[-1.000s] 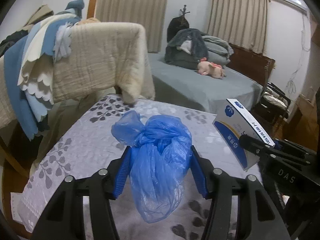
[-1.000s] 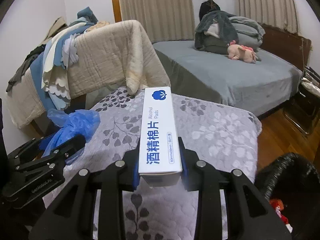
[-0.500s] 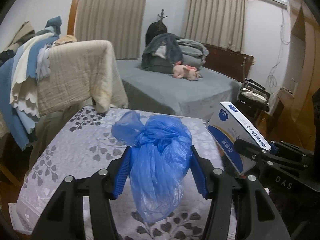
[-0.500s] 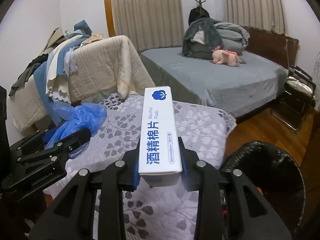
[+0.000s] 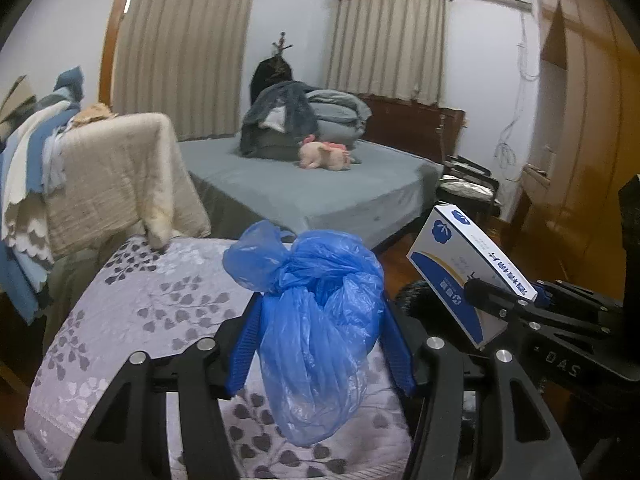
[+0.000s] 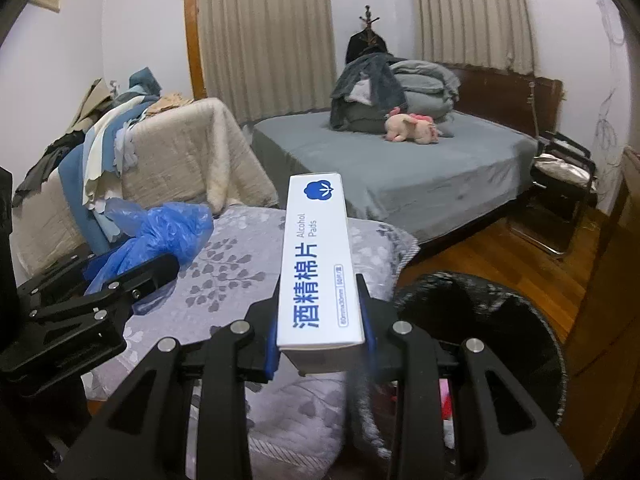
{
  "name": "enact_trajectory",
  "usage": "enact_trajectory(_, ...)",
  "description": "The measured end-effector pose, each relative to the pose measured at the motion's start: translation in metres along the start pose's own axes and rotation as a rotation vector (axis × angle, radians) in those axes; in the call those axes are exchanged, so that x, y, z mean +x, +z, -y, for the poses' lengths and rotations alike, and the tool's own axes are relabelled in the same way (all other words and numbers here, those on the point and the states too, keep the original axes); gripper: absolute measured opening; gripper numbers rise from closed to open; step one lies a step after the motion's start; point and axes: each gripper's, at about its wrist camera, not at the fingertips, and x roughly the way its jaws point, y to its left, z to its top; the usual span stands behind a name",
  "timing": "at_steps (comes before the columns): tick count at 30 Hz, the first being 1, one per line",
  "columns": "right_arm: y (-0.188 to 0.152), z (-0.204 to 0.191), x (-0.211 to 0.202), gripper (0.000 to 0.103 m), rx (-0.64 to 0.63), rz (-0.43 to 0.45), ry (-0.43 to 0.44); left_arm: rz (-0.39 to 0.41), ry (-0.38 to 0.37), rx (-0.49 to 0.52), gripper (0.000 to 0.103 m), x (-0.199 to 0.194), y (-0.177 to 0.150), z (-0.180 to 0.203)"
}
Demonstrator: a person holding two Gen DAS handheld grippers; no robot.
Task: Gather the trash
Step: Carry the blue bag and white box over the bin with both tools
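My left gripper [image 5: 320, 320] is shut on a knotted blue plastic bag [image 5: 316, 320] and holds it above the grey leaf-patterned cover [image 5: 152, 304]. The bag also shows at the left of the right wrist view [image 6: 168, 228]. My right gripper [image 6: 320, 320] is shut on a white and blue alcohol pads box [image 6: 316, 260], held level near the cover's right edge. The box shows at the right of the left wrist view [image 5: 460, 272]. A bin lined with a black bag [image 6: 520, 344] stands on the floor, low and to the right of the box.
A bed with grey sheets [image 6: 400, 176] carries a pile of bedding and a pink plush toy [image 6: 412, 128]. A chair draped with beige and blue blankets [image 6: 172, 156] stands behind the cover on the left. A metal folding chair [image 6: 560, 184] stands on the wooden floor at the right.
Both grippers have swung to the right with their loads. The black bin has come into the right wrist view and grown larger, and its rim now shows beside the box in the left view.
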Motion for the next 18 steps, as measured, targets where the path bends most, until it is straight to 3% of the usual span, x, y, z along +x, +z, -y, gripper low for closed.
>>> enact_trajectory(18,-0.021,0.072,-0.047,0.030,0.069,0.035,-0.159,0.004,-0.150,0.104,0.056,0.003,-0.001,0.087)
